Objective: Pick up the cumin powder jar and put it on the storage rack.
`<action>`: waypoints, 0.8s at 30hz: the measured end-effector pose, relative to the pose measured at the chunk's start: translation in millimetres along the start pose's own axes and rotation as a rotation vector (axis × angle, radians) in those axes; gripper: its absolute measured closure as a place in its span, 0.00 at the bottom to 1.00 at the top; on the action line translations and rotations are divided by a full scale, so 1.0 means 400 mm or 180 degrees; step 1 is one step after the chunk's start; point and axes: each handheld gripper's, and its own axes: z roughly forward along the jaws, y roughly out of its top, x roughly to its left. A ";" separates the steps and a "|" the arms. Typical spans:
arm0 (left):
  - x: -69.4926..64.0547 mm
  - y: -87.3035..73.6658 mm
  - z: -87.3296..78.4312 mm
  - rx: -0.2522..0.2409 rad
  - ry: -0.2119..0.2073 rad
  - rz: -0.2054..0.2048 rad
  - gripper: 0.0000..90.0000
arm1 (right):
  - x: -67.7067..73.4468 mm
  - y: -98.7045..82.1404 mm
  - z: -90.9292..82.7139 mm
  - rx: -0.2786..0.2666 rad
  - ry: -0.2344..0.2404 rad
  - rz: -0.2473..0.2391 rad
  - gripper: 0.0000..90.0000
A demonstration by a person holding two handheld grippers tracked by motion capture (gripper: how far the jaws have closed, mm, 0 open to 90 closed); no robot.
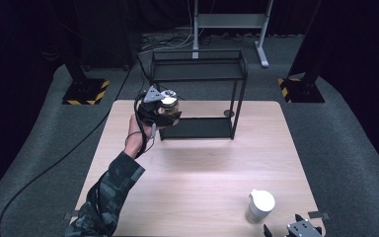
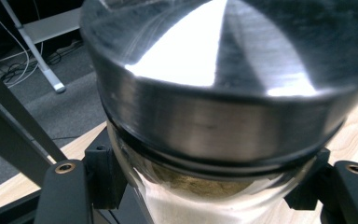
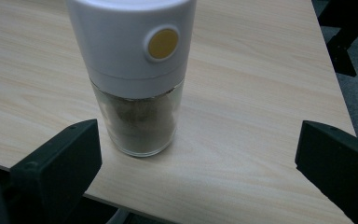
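in the high view the left gripper is held up off the table by a hand with a camouflage sleeve, just in front of the black wire shelf rack that stands at the table's far edge. between its jaws sits a glass jar with a shiny metal lid, level with the rack's left front post. at the near right corner the right gripper pokes in from the bottom edge, with a white-capped grinder standing on the table just to its left.

in the left gripper view the jar is right up against the camera, its steel lid on top and the glass body dropping down between the two black jaws. the jaws are clamped on the glass, one pad on each side just below the lid.

in the right gripper view the grinder stands upright on the wood, white top with a yellow dot, clear lower part holding brown grounds. the jaws stand wide apart; the grinder is nearer the left one, touching neither.
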 end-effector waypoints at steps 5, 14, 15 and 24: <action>0.002 0.008 0.000 -0.0013 0.0002 -0.0008 0.34 | -0.001 0.000 -0.002 -0.0002 -0.0011 -0.0001 0.00; 0.015 0.028 -0.013 -0.0058 0.0003 -0.0017 0.34 | 0.001 0.003 0.000 0.0012 -0.0003 -0.0009 0.00; 0.016 0.034 -0.016 -0.0076 0.0006 -0.0019 0.34 | 0.001 0.003 0.000 0.0011 -0.0002 -0.0008 0.00; 0.022 0.054 -0.023 -0.0110 -0.0004 -0.0014 0.34 | 0.001 0.002 0.000 0.0009 -0.0005 -0.0009 0.00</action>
